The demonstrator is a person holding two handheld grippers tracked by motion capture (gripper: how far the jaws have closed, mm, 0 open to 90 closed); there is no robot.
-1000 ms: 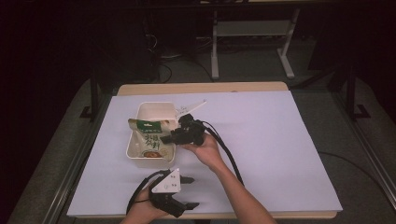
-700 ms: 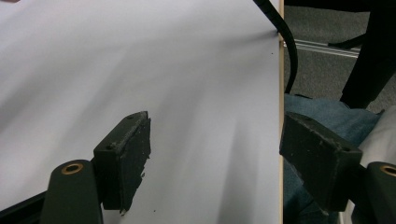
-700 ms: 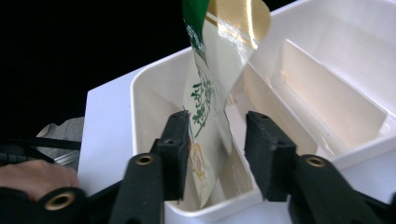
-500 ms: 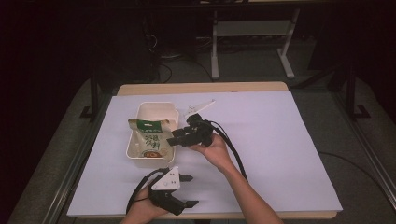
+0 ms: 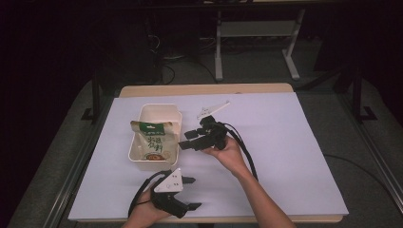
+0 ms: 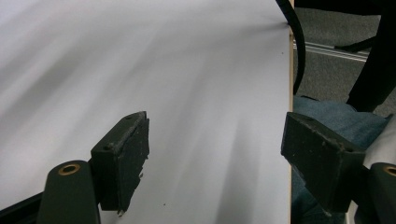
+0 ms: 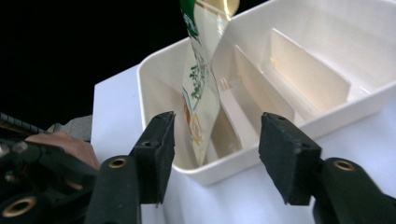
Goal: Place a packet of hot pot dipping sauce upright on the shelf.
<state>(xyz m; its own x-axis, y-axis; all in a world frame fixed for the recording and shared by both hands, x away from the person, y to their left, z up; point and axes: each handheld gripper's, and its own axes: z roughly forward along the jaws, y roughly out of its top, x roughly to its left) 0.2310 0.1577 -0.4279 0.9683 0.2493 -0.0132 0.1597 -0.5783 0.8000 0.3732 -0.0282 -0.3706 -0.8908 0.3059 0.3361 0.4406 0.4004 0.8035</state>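
A cream divided tray point(image 5: 142, 159) sits left of centre on the white sheet. A green and cream snack packet point(image 5: 152, 140) stands on edge in its near compartment, leaning on a divider. My right gripper point(image 5: 187, 139) hovers just right of the tray, pointing at it. Its jaws have just been opening and stand apart, with nothing pressed between them. In the right gripper view the packet point(image 7: 201, 84) and the tray point(image 7: 327, 107) lie a little beyond that gripper point(image 7: 217, 140). My left gripper point(image 5: 194, 193) rests near the front edge, open and empty point(image 6: 215, 154).
A small white flat piece point(image 5: 212, 109) lies on the sheet behind the right gripper. The right gripper's cable point(image 5: 244, 152) trails along the forearm. The table's front edge point(image 6: 290, 116) is close to the left gripper, with the person's leg past it.
The right gripper has let go of the packet, opened its jaws and drawn back to the right, away from the tray. The packet stays standing in the tray. The left gripper has kept still.
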